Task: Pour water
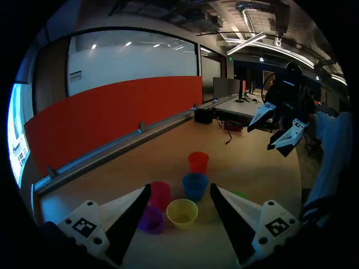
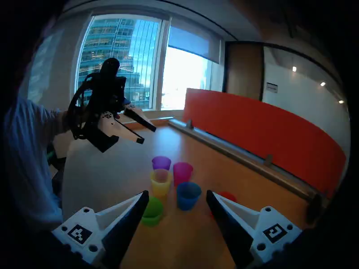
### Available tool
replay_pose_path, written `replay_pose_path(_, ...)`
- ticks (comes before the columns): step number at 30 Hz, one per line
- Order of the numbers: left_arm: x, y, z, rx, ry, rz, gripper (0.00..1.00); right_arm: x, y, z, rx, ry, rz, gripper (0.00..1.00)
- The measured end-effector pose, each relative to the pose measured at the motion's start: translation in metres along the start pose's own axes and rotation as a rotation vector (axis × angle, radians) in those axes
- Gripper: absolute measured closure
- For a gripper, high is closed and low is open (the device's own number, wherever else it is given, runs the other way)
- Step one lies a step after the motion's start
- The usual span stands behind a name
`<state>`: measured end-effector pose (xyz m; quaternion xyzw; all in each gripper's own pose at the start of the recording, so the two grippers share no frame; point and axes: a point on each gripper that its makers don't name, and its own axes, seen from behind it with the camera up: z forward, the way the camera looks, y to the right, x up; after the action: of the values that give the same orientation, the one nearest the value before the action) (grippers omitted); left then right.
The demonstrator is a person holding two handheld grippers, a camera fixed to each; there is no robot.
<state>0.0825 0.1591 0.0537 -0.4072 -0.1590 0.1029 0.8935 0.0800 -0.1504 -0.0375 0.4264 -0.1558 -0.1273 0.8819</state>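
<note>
Blue cup [image 1: 194, 186] is the anchor. It stands on the table [image 1: 260, 170] in a tight bunch of six.

Left gripper view, left to right:
- purple cup [image 1: 151, 219]: left of the blue cup and nearer the camera, partly behind the left finger
- pink cup [image 1: 160, 195]: just left of the blue cup
- yellow cup [image 1: 181, 213]: just in front of the blue cup; touching or a hair apart, can't tell
- red cup [image 1: 198, 161]: just behind the blue cup
- green cup [image 1: 239, 194]: right of the blue cup, mostly hidden by the right finger

All the ones I can see properly are upright. I can't tell which cup holds water (the yellow one looks empty from here, the others are too dark inside).

Left gripper [image 1: 178, 188]: jaws spread wide with nothing in them. It is held above the table, short of the blue cup, with the bunch framed in the gap.

Right gripper [image 1: 259, 139]: up in the air, well to the right of the blue cup and beyond it, jaws apart, holding nothing. In the right gripper view its own fingers are wide open and empty, and the blue cup sits ahead between them.

Progress, my read: nothing is done yet. No cup is gripped, lifted or tipped. Left to do: pick the source cup, close on it, lift it, tilt it over a receiving cup, and put it back.
</note>
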Motion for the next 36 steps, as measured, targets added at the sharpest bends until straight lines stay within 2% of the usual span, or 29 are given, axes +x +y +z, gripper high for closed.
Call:
replay_pose_path(20, -0.025, 0.017, 0.041, -0.079, -0.082, 0.048, 0.03, -0.052, -0.033, 0.032, 0.106, -0.083, -0.031, 0.01)
replay_pose_path(36, -0.044, 0.02, 0.067, -0.119, -0.146, 0.077, 0.02, -0.098, -0.053, 0.066, 0.165, -0.151, -0.039, 0.01)
